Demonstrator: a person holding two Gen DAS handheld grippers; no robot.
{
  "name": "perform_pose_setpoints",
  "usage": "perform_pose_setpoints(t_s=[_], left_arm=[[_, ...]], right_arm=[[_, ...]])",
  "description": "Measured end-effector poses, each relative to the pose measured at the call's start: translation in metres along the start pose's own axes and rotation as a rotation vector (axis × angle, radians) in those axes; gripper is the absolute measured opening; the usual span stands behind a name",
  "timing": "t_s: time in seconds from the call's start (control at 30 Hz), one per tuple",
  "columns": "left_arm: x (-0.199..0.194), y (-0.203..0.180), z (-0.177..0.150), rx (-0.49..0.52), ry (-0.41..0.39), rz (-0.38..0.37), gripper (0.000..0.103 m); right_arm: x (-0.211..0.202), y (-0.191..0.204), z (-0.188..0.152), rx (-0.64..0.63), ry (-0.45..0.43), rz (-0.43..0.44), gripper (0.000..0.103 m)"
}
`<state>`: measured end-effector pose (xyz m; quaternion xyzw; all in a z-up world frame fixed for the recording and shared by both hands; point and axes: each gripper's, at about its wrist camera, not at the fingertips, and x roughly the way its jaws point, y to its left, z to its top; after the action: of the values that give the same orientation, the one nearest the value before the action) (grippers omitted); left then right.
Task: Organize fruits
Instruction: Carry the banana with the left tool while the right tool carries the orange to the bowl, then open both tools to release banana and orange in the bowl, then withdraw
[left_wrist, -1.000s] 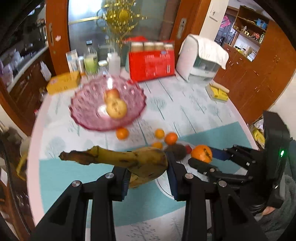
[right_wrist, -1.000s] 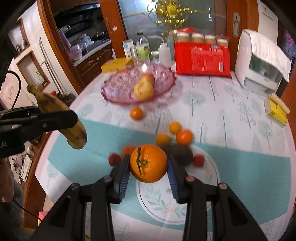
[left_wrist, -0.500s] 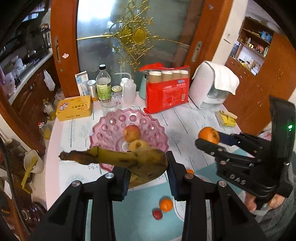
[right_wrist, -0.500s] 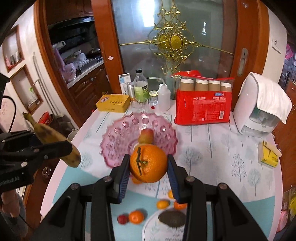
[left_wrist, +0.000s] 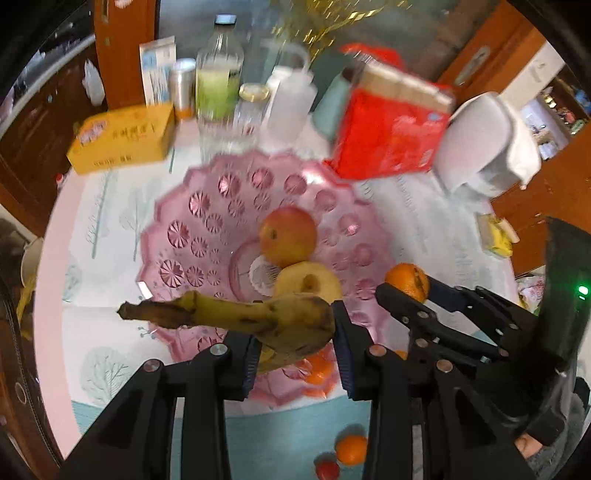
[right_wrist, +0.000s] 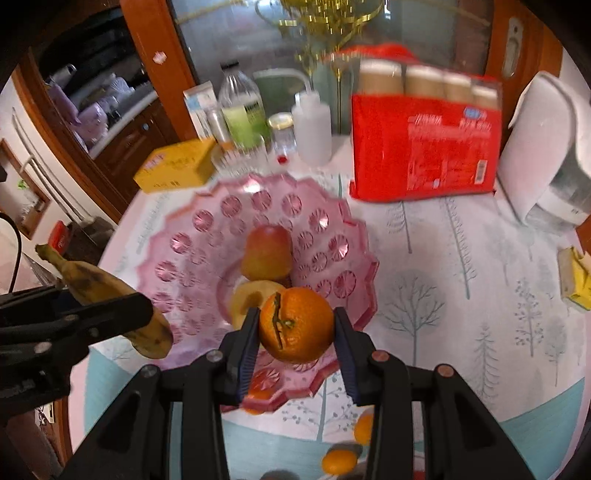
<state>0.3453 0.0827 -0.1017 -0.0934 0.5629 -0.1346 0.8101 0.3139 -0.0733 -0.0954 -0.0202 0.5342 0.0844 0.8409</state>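
Note:
My left gripper (left_wrist: 295, 350) is shut on a spotted yellow banana (left_wrist: 258, 317) and hangs over the near rim of the pink glass fruit bowl (left_wrist: 192, 236). The banana's stem points left. My right gripper (right_wrist: 295, 339) is shut on a large orange (right_wrist: 295, 325), above the bowl's near right side (right_wrist: 354, 266). In the bowl lie a red apple (right_wrist: 267, 253) and a yellow pear-like fruit (right_wrist: 247, 299). The left wrist view shows the right gripper (left_wrist: 406, 291) with its orange (left_wrist: 408, 280); in the right wrist view the left gripper's banana (right_wrist: 110, 295) is at the left.
Behind the bowl stand a yellow box (right_wrist: 177, 166), bottles (right_wrist: 243, 114), a red pack of cups (right_wrist: 424, 147) and a white appliance (right_wrist: 546, 155). Small oranges (left_wrist: 351, 448) and a red fruit (left_wrist: 327, 470) lie on the teal cloth near me. A person's hand (left_wrist: 528, 443) holds the right gripper.
Both grippers have carried their fruit forward and down from the teal mat to over the pink bowl, which now fills the middle of both views. Neither grip has changed.

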Motion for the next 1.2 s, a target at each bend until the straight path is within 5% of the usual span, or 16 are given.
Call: perform_pose_setpoints(t_s=[0.53,0.6,0.7,1.2], left_arm=[[0.085,-0.010,0.019,0.060,0.035,0.078,0.035],[0.085,-0.008,0.019,0.059,0.027,0.090,0.039],[0.078,-0.003,0.019,0.037,-0.005,0.095,0.059],[0.010,0.007,0.006,0.011,-0.124,0.197,0.070]], right_arm=[[0.066,-0.003,0.004,-0.083,-0.006,-0.063,0.040],[0.067,-0.006,0.003,-0.081,-0.016,-0.053,0.040],[0.066,-0.009,0.003,-0.070,-0.020,-0.029,0.040],[0.025,0.004,-0.007,-0.095,-0.088,-0.003,0.046]])
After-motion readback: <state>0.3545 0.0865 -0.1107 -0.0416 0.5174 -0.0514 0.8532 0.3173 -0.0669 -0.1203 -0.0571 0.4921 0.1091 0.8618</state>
